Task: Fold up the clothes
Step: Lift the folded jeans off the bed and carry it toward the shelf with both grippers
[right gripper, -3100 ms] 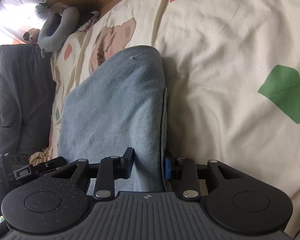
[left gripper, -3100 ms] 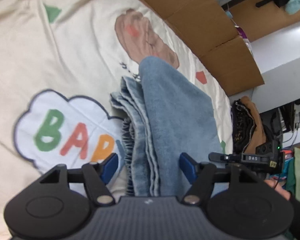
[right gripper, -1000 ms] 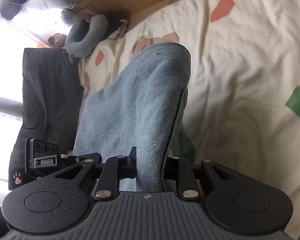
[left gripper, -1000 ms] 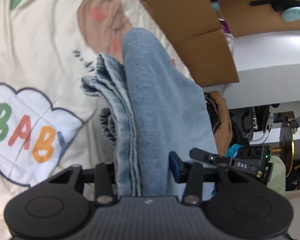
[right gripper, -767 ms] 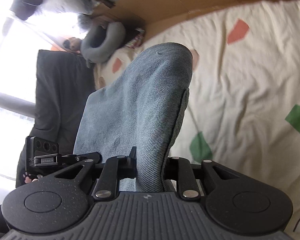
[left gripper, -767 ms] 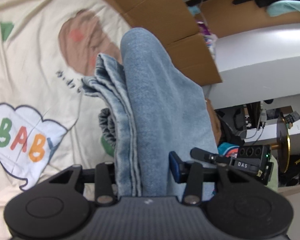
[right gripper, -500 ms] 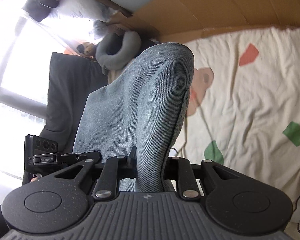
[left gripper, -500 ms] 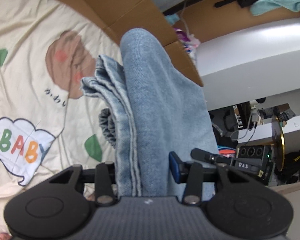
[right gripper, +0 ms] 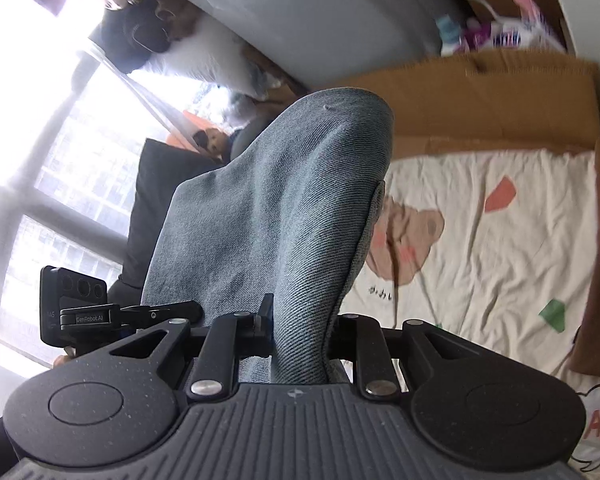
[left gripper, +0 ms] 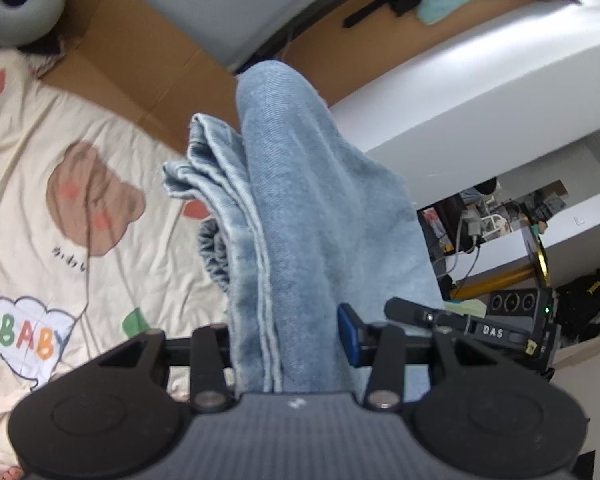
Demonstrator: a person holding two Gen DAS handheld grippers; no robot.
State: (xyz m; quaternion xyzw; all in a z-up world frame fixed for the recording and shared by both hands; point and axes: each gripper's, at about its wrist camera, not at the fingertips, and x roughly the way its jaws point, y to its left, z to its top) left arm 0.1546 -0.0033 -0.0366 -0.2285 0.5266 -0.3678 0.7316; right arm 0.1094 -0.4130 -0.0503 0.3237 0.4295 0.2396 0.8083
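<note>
Folded blue jeans [left gripper: 300,216] hang in the air, well above the cream bedsheet [left gripper: 32,160]. My left gripper [left gripper: 288,344] is shut on one end of the thick folded stack, its blue pad [left gripper: 350,340] pressed against the denim. In the right wrist view the same jeans [right gripper: 276,220] rise as a rounded fold between my fingers. There my right gripper [right gripper: 300,320] is shut on the other end. The other gripper shows at the edge of each view, as the right gripper [left gripper: 512,320] and as the left gripper [right gripper: 76,304].
The printed sheet [right gripper: 492,240] with a bear and a "BABY" cloud lies below. Cardboard panels [left gripper: 140,64] line the bed's far side. A white shelf unit [left gripper: 480,92] stands to the right, with a cluttered desk [left gripper: 500,224] beyond it. A bright window [right gripper: 40,140] and a dark cushion [right gripper: 156,200] are at the left.
Both grippers have risen together with the jeans held between them. The bed has dropped away below, and more of the room's walls and the window has come into view.
</note>
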